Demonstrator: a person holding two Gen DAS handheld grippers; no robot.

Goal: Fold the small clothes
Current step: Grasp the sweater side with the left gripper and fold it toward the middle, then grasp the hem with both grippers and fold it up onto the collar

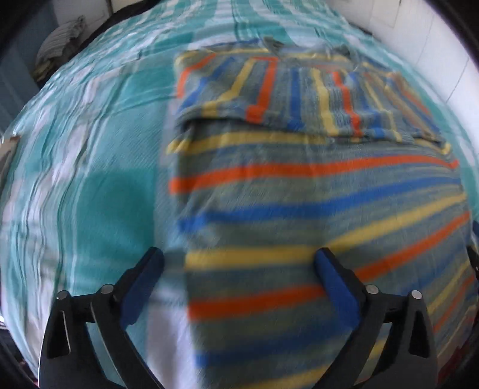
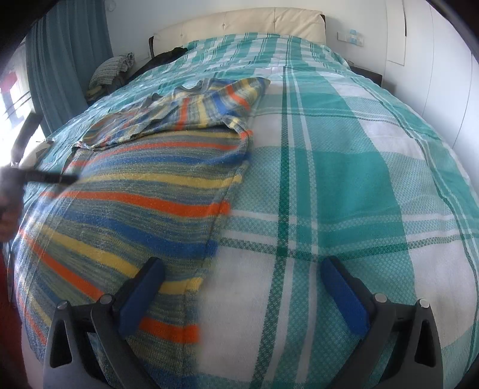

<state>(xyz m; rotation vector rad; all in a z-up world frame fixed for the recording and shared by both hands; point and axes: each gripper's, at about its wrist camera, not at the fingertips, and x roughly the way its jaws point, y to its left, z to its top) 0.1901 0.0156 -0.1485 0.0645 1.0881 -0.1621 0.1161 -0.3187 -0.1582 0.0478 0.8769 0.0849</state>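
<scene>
We see the striped shirt (image 1: 314, 191) lying flat on the teal plaid bedspread (image 1: 98, 167), its far end at 12 o'clock already folded back over the body, stripes there running crosswise to the rest. Left gripper (image 1: 239, 263) hangs above the shirt's near left edge, jaws spread wide, nothing between them; the view is motion-blurred. Right gripper (image 2: 242, 272) sits over the shirt's near right edge (image 2: 209, 239), jaws also wide apart, left finger over fabric, right finger over bare bedspread (image 2: 344, 167). From the right wrist, the left gripper (image 2: 48, 177) shows at 9 o'clock. Cream headboard (image 2: 239, 21) at 12, teal curtain (image 2: 63, 59) at 10.
</scene>
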